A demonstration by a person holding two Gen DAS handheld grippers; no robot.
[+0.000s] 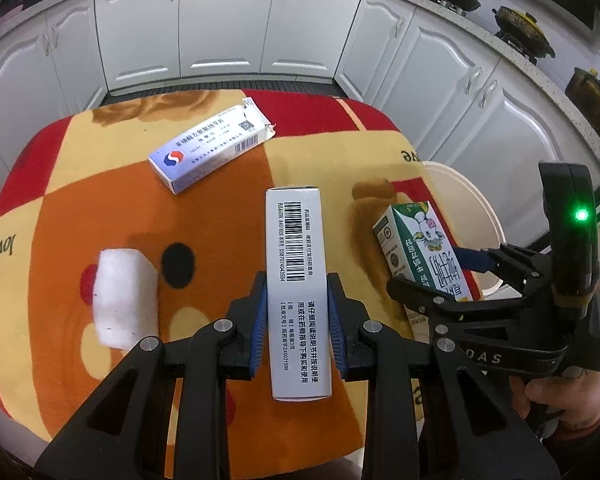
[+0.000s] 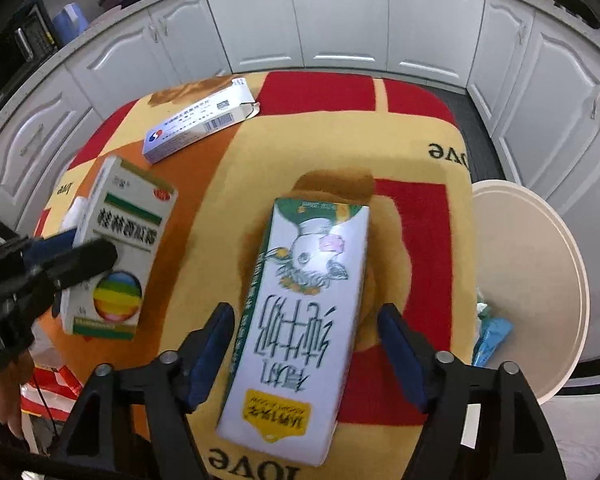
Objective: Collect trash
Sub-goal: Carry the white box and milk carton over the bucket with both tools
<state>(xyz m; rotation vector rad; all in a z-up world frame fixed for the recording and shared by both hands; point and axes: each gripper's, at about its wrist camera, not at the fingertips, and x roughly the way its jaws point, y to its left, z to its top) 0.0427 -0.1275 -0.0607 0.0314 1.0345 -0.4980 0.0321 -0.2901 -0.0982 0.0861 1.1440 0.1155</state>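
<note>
My left gripper point(image 1: 297, 312) is shut on a white medicine box with a barcode point(image 1: 298, 264), held above the table; the same box shows its green-striped face in the right wrist view point(image 2: 120, 248). My right gripper point(image 2: 306, 356) is open, its fingers either side of a green and white milk carton point(image 2: 300, 320) without touching it; the carton also shows in the left wrist view point(image 1: 424, 256). A blue and white medicine box with a torn flap point(image 1: 210, 148) lies at the far side of the table, also in the right wrist view point(image 2: 198, 122). A white tissue wad point(image 1: 124, 300) lies at left.
The table wears an orange, red and yellow cloth point(image 1: 100, 200). A cream round bin point(image 2: 532, 280) stands at the table's right edge with blue and white trash inside. White kitchen cabinets point(image 1: 220, 24) curve around behind. Pans sit on a stove point(image 1: 520, 28).
</note>
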